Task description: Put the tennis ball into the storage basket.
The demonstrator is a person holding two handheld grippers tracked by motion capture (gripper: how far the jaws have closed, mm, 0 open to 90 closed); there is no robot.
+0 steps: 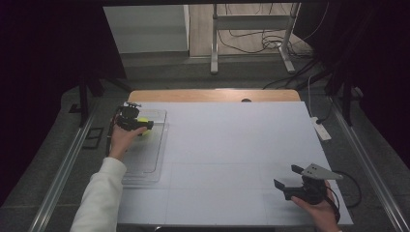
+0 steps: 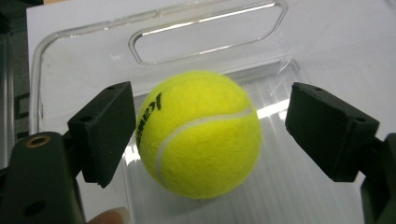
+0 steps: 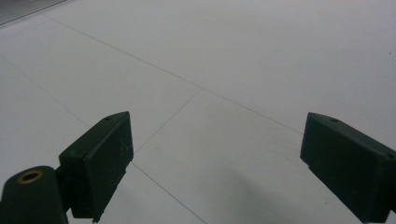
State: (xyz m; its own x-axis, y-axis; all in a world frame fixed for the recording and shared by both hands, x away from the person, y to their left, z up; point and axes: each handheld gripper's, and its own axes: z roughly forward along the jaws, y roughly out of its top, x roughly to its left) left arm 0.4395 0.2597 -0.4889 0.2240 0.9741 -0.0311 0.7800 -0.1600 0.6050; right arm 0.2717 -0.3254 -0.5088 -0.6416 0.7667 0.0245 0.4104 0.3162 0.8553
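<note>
My left gripper released around tennis ball in clear tray; right gripper released over white table, dark room.

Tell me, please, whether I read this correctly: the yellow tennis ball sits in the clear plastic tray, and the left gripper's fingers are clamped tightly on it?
Not quite. The tennis ball does sit in the clear plastic tray, but the left gripper is not clamped on it. The left gripper view shows a clear gap between the ball and the far finger, so the fingers stand open around it.
</note>
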